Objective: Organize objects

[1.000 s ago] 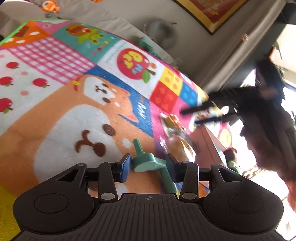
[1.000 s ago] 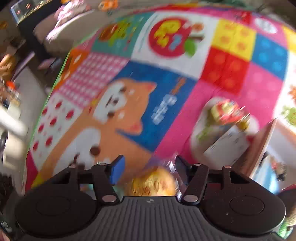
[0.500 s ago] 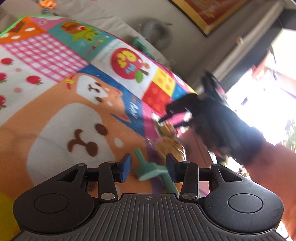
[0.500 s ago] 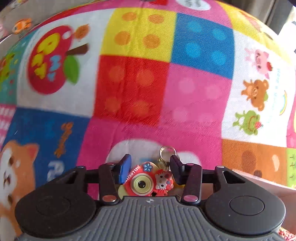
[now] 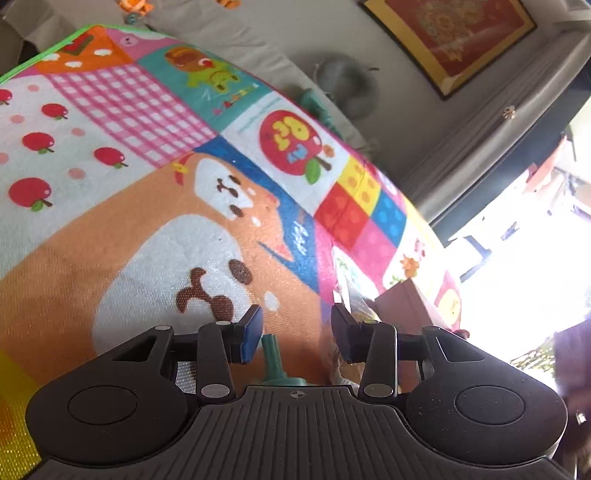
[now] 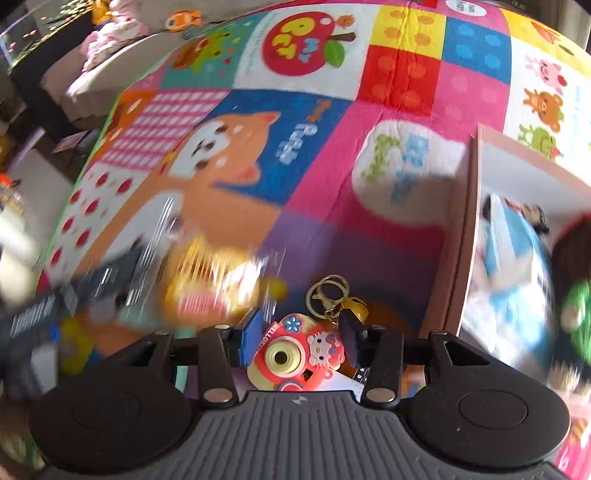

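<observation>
Right gripper (image 6: 301,341) pinching the red camera keychain (image 6: 295,354) beside the pink box (image 6: 467,236); light, rubbery, gripped across its body, ring dangling

The left gripper (image 5: 295,328) hovers low over a patchwork play mat (image 5: 110,206) printed with apples, a pink check and an orange dog. Its blue-padded jaws stand apart, and a green plastic toy (image 5: 272,356) pokes up between them, nearer the left pad, with no clear contact. To the right, a pinkish box (image 5: 410,306) rests on the mat. Beyond the mat's far edge hangs a framed red picture (image 5: 454,33) on the wall
</observation>
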Motion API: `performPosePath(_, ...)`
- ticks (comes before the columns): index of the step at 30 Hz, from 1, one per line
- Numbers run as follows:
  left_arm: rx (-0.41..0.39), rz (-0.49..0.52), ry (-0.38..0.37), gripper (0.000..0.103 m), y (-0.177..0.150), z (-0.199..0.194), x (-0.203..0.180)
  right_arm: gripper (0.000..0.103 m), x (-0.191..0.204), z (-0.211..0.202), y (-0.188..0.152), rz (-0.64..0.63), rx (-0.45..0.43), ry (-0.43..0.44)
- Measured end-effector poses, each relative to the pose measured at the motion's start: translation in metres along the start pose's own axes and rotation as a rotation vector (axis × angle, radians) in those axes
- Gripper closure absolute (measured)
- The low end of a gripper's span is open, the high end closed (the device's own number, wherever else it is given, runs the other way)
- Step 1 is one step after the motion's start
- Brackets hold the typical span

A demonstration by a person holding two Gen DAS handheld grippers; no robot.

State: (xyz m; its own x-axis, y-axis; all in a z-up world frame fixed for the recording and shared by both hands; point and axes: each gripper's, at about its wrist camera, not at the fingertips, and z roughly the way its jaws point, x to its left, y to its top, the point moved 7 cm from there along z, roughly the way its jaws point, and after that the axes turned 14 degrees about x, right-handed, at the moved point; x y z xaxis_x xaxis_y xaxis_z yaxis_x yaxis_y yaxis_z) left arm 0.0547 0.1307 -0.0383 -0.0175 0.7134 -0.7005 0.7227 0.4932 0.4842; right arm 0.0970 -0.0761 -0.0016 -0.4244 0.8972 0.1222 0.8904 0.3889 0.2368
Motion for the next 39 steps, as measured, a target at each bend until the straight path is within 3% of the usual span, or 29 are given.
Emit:
performPosePath(2,0.018,0.012,0.028,0.06,-0.003,0.004,-0.004,0.051,-0.008,-0.003,-0.026,-0.004,-0.035,-0.021)
performPosePath(5,0.055,0.029,0.029,0.06,-0.013,0.012,-0.016,0.034,-0.018,-0.011,-0.058,-0.047,-0.136,-0.169)
performPosePath(8,0.144,0.079,-0.002,0.06,-0.03,0.027,-0.037,0.032,-0.029,-0.03,-0.086,-0.071,-0.23,-0.262)
performPosePath(10,0.193,0.119,-0.024,0.061,-0.038,0.032,-0.052,0.028,-0.047,-0.049,-0.097,-0.024,-0.308,-0.272)
performPosePath(13,0.154,0.163,-0.017,0.061,-0.038,0.024,-0.066,0.019,-0.095,-0.077,-0.105,0.133,-0.423,-0.301)
performPosePath(17,0.078,0.226,0.011,0.061,-0.028,-0.002,-0.074,0.017,-0.166,-0.084,-0.115,0.374,-0.515,-0.246)
performPosePath(22,0.132,0.421,0.115,0.061,-0.039,-0.018,-0.081,0.017,-0.214,-0.063,-0.111,0.55,-0.555,-0.064)
performPosePath(23,0.162,0.464,0.133,0.061,-0.047,-0.02,-0.082,0.017,-0.216,-0.058,-0.108,0.567,-0.557,-0.017)
performPosePath(24,0.191,0.495,0.145,0.061,-0.055,-0.02,-0.083,0.01,-0.214,-0.055,-0.107,0.58,-0.558,0.016)
performPosePath(26,0.251,0.535,0.162,0.061,-0.071,-0.018,-0.085,0.0,-0.208,-0.052,-0.099,0.589,-0.576,0.013)
performPosePath(28,0.291,0.557,0.187,0.061,-0.083,-0.013,-0.088,0.0,-0.199,-0.048,-0.093,0.568,-0.574,0.02)
performPosePath(31,0.308,0.587,0.229,0.061,-0.094,-0.005,-0.096,0.0,-0.183,-0.048,-0.091,0.502,-0.567,0.1)
performPosePath(36,0.384,0.564,0.187,0.061,-0.113,0.012,-0.109,0.0,-0.149,-0.056,-0.11,0.382,-0.586,-0.029)
performPosePath(39,0.367,0.558,0.211,0.06,-0.113,0.026,-0.115,0.0,-0.128,-0.046,-0.13,0.319,-0.534,-0.078)
